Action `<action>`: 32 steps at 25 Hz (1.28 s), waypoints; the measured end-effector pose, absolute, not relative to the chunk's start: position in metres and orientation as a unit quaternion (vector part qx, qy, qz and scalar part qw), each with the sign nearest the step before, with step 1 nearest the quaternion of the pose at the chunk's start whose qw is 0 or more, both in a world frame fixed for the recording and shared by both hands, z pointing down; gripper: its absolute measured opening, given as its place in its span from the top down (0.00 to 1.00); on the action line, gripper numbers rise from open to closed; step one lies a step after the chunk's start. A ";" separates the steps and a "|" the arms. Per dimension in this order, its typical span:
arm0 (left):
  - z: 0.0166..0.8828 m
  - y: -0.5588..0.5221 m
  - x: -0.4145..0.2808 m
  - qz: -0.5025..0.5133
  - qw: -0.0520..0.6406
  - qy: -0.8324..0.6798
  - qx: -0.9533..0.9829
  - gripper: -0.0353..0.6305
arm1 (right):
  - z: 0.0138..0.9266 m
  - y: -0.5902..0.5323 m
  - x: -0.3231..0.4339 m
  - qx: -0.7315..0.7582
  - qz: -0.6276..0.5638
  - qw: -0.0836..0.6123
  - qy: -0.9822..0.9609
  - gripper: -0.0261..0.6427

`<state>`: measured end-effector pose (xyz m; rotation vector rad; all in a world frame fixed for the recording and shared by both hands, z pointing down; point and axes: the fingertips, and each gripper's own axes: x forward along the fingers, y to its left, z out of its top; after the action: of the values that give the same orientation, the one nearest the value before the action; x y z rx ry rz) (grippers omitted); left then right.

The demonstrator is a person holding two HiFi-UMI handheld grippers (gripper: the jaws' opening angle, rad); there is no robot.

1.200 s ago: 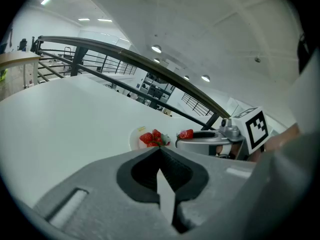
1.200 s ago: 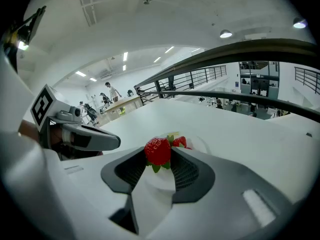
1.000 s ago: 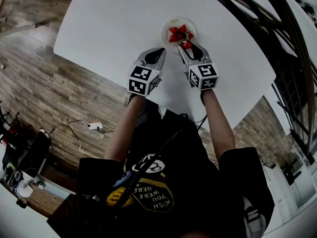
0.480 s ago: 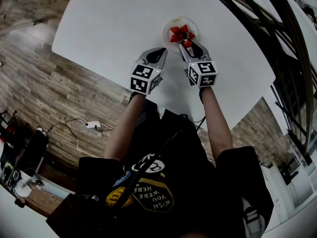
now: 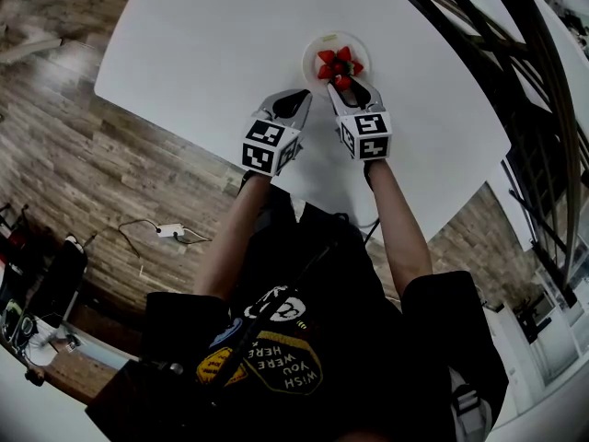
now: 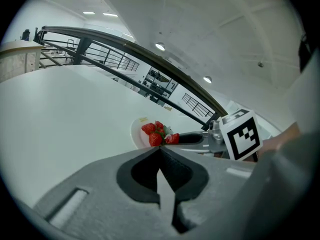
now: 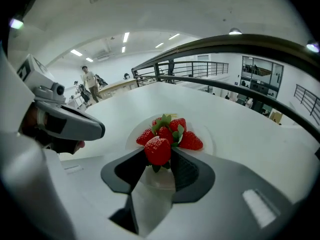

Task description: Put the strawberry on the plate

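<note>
The right gripper (image 5: 342,86) (image 7: 159,164) is clamped on a single red strawberry (image 5: 343,82) (image 7: 158,150), which sits pinched between the very tips of its two dark pads with its green leaves pointing down toward the gap behind the tips. Just ahead of those tips is a round white plate (image 5: 317,44) (image 7: 207,134) on the big white table (image 5: 212,44). The held berry hangs over the plate's near rim, and from here I can't tell whether it touches the plate. Right past it, further along the line the gripper points, a small heap of red strawberries with green tops (image 5: 336,63) (image 7: 175,131) lies in the middle of the plate, close to the held berry.

The left gripper (image 5: 300,95) (image 6: 159,149) is just beside the right one, to its left and roughly level with it, aimed the same way over bare tabletop. Its jaws are closed against each other at the tips with nothing between them. From its side, the plate (image 6: 137,131) and the berries (image 6: 152,129) lie ahead and slightly to the right, with the right gripper's jaw reaching in from that side.

Each gripper carries its black-and-white marker cube (image 5: 366,134) behind the jaws. The person holding them wears a black printed T-shirt (image 5: 304,339), and a wood-plank floor (image 5: 74,173) shows beyond the table's edge.
</note>
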<state>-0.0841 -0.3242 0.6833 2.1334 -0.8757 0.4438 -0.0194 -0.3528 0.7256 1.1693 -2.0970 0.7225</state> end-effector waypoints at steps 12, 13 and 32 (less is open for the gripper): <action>0.685 -0.320 -0.093 0.165 0.393 -0.346 0.836 0.94 | 0.733 -0.356 -0.025 0.461 0.262 0.347 -0.773 0.72; 0.685 -0.319 -0.093 0.166 0.392 -0.346 0.836 0.94 | 0.734 -0.356 -0.024 0.462 0.264 0.342 -0.774 0.72; 0.671 -0.323 -0.105 0.156 0.381 -0.362 0.836 0.94 | 0.713 -0.365 -0.028 0.474 0.254 0.294 -0.790 0.65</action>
<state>-0.1052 -0.3228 0.6709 2.1346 -0.9226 0.3988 -0.0285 -0.3654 0.7134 1.2623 -2.1042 0.6750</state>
